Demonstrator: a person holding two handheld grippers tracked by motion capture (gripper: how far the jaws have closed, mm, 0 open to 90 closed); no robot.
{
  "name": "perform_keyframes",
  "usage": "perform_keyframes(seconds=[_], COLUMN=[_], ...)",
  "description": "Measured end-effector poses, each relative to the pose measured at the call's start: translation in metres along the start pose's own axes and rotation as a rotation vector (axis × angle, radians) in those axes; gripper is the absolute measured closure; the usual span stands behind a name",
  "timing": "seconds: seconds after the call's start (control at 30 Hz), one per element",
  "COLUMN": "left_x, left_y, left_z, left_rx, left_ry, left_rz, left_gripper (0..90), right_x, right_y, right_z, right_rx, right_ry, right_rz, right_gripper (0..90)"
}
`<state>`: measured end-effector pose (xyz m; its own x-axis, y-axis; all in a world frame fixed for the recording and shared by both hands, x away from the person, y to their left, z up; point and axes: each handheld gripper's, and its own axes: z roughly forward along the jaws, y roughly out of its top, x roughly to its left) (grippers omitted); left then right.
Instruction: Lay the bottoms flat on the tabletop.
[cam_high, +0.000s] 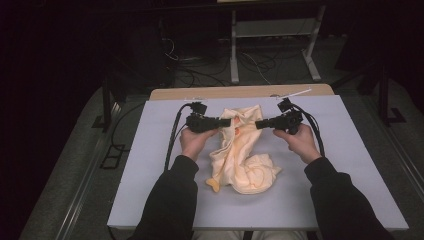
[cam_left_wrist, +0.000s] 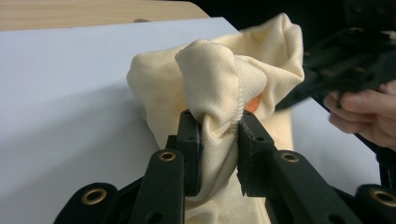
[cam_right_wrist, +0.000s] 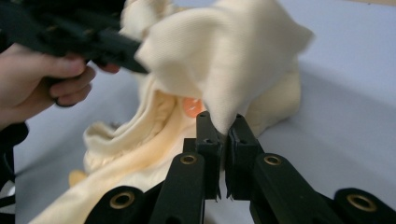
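Note:
A pale yellow cloth garment (cam_high: 241, 155) with small orange patches lies crumpled along the middle of the white table (cam_high: 150, 165). Its far end is lifted between both grippers. My left gripper (cam_high: 226, 121) is shut on a bunched fold of the cloth (cam_left_wrist: 219, 88); in the left gripper view the fabric is squeezed between the jaws (cam_left_wrist: 218, 140). My right gripper (cam_high: 260, 124) is shut on a thin edge of the cloth (cam_right_wrist: 233, 56), pinched at the jaw tips (cam_right_wrist: 223, 133). The two grippers face each other a short way apart.
A wooden strip (cam_high: 240, 92) runs along the table's far edge. Beyond it stand a metal frame (cam_high: 272, 45) and tangled cables (cam_high: 200, 70) on the dark floor. Bare tabletop lies to the left and right of the cloth.

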<state>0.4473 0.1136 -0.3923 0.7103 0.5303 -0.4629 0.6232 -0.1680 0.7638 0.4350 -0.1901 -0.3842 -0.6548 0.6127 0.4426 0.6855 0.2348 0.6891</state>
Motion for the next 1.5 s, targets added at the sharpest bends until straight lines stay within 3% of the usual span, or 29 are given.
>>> perform_keyframes(seconds=[0.23,0.37,0.5,0.63,0.77,1.07,1.27,1.43,1.5], left_x=[-0.011,-0.014,-0.017,-0.013,-0.007,0.001,0.005,0.004,0.002], left_y=[0.002,0.0,-0.001,-0.005,-0.014,-0.053,-0.075,-0.085,-0.089], left_z=[0.016,0.016,0.008,-0.008,-0.026,-0.052,-0.057,-0.055,-0.052], left_rx=[0.028,0.036,0.021,0.018,-0.003,0.026,0.03,0.044,0.077], left_ry=[-0.036,-0.028,0.017,0.036,0.04,0.069,0.057,0.065,0.073], left_rz=[0.02,0.026,0.03,0.004,-0.038,-0.057,-0.094,-0.094,-0.09], left_gripper=[71.2,69.4,57.0,46.5,42.8,37.7,36.0,35.3,35.3], right_x=[0.009,0.01,0.007,0.002,-0.005,-0.012,-0.013,-0.015,-0.015], right_y=[-0.017,-0.024,-0.029,-0.036,-0.043,-0.05,-0.051,-0.053,-0.054], right_z=[-0.02,-0.021,-0.019,-0.017,-0.012,-0.008,-0.007,-0.006,-0.006], right_rx=[0.014,0.004,-0.017,-0.043,-0.057,-0.054,-0.054,-0.048,-0.05], right_ry=[-0.014,-0.02,-0.012,0.001,0.004,0.01,0.01,0.008,0.008], right_rz=[-0.008,0.008,0.031,0.062,0.089,0.119,0.128,0.134,0.132], right_gripper=[84.4,84.4,84.4,84.4,84.4,84.3,84.3,84.2,84.2])
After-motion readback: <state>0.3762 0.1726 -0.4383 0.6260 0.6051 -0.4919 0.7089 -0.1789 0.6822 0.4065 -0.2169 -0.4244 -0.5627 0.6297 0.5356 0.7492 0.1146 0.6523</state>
